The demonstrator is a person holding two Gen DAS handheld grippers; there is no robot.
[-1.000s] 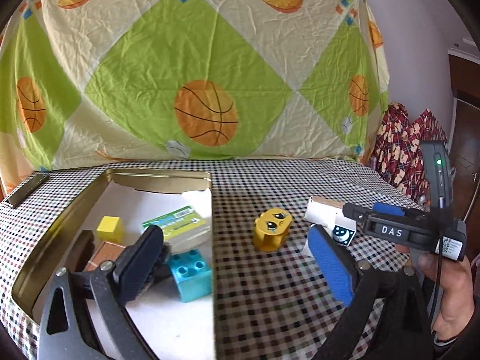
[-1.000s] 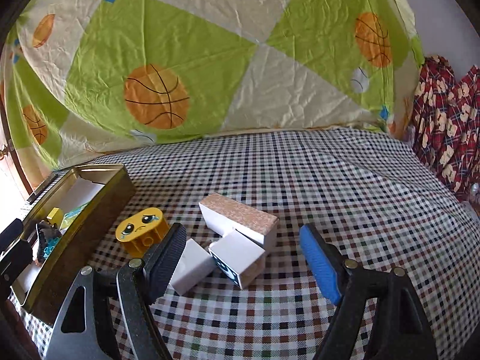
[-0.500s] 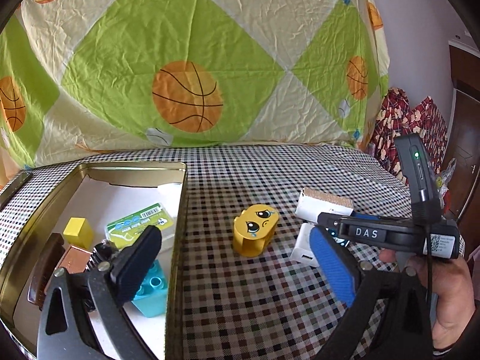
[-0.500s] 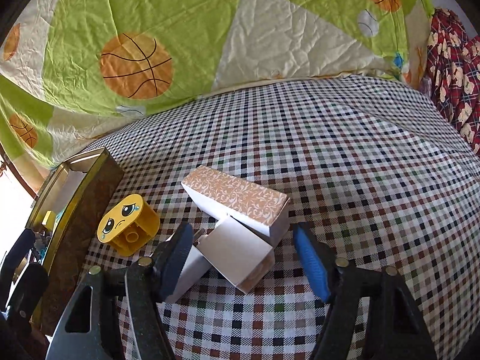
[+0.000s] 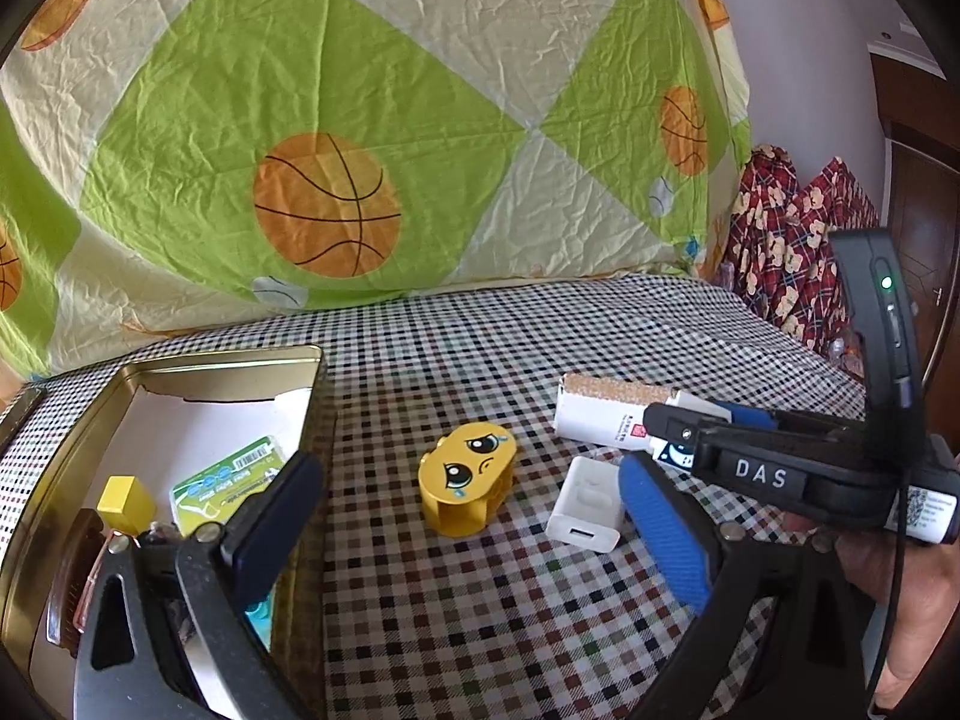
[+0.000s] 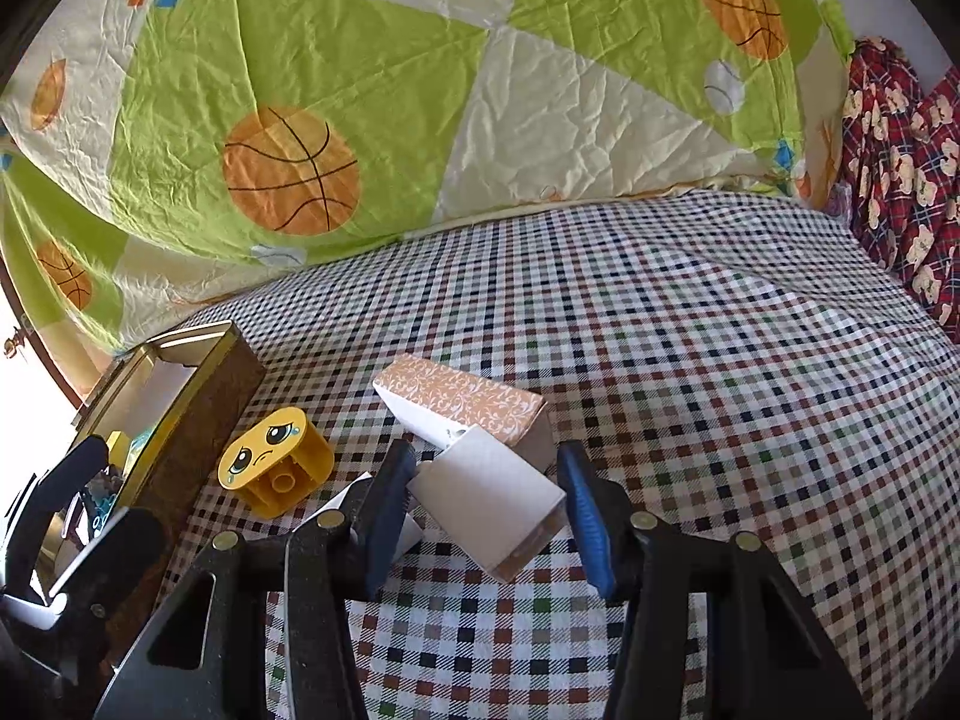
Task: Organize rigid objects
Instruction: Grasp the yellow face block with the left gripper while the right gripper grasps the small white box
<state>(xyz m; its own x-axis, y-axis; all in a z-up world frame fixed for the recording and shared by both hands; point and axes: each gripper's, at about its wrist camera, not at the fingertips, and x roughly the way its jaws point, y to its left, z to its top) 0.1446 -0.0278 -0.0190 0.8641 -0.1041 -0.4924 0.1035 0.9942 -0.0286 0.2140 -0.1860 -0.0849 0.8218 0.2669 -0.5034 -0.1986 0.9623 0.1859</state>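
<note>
White box [image 6: 489, 501]: light, stiff card, probably crushable. Right gripper [image 6: 486, 510] jaws closing across its flat sides, seemingly not yet pressing. Yellow block [image 6: 276, 462] at nine o'clock. Left gripper [image 5: 462, 516] jaws apart, empty.

Glossy metal tin [image 5: 228, 363], matt checked cloth [image 6: 690, 324].

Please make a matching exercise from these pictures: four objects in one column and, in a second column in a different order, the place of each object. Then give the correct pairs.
Objects
1. yellow face block
2. yellow cube
3. white box
4. patterned box

Places
A. inside the metal tin
B. between the fingers of the right gripper, whose jaws are closing
C. on the checked cloth, between the tin and the boxes
D. on the cloth just behind the white box

Pairs: 1-C, 2-A, 3-B, 4-D
</note>
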